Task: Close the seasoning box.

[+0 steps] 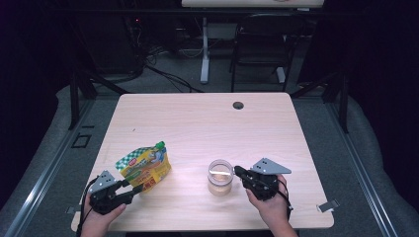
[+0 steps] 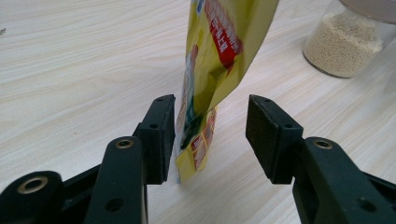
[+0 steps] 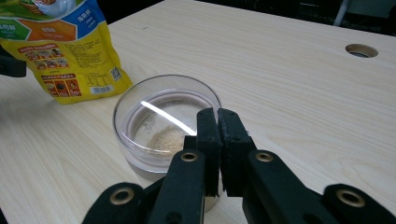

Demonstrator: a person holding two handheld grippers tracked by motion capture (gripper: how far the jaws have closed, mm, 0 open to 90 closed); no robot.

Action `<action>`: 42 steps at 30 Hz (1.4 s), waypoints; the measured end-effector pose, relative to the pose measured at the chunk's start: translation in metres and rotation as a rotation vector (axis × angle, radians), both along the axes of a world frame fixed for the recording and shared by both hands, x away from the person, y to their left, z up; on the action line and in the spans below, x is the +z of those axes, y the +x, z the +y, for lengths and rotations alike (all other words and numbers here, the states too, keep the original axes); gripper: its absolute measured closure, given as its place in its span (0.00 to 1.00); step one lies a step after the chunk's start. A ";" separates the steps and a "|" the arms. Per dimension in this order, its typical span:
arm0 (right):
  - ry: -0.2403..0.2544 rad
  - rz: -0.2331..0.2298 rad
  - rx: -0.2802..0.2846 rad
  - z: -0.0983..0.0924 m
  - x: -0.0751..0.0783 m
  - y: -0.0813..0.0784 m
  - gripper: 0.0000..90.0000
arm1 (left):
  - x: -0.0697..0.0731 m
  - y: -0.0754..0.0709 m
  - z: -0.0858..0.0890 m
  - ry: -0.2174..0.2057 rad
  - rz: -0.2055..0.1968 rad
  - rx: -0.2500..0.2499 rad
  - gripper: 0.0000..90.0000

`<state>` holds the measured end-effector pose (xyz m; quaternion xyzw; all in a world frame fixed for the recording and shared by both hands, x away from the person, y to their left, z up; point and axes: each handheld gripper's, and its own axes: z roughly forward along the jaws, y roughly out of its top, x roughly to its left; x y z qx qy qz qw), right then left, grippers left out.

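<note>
A yellow stand-up pouch point(image 1: 144, 167) with a green cap stands on the left front of the light wood table point(image 1: 197, 123). My left gripper point(image 1: 134, 187) is open around its lower corner. In the left gripper view the pouch point(image 2: 212, 70) lies against the left pad point(image 2: 161, 135), and the right pad stands apart from it. A clear glass jar point(image 1: 220, 177) without a lid holds a little pale grain. My right gripper point(image 1: 238, 171) is at its right edge. In the right gripper view the jaws point(image 3: 218, 114) are pressed together on the rim of the jar point(image 3: 159, 126), with the pouch point(image 3: 60, 51) behind.
A round cable hole point(image 1: 238, 105) sits near the table's far edge. Beyond the table are a dark chair point(image 1: 259, 44) and another desk's white leg point(image 1: 205, 49). Wide bare wood lies across the table's middle and back.
</note>
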<state>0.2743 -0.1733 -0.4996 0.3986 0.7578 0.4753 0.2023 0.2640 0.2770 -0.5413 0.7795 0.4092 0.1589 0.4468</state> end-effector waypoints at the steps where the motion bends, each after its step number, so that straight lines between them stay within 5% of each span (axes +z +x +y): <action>1: -0.001 -0.001 -0.001 0.000 0.000 0.000 0.97 | 0.000 0.000 0.000 -0.002 0.000 0.000 0.58; 20: 0.002 -0.007 -0.002 0.000 0.008 -0.002 0.92 | 0.007 -0.006 0.006 -0.032 -0.019 0.028 0.53; 33: 0.017 -0.002 0.003 -0.008 0.011 -0.009 0.55 | 0.008 -0.007 0.009 -0.047 -0.019 0.041 0.48; 42: 0.003 0.025 -0.051 -0.029 0.001 -0.018 0.45 | 0.008 -0.007 0.008 -0.040 -0.024 0.044 0.47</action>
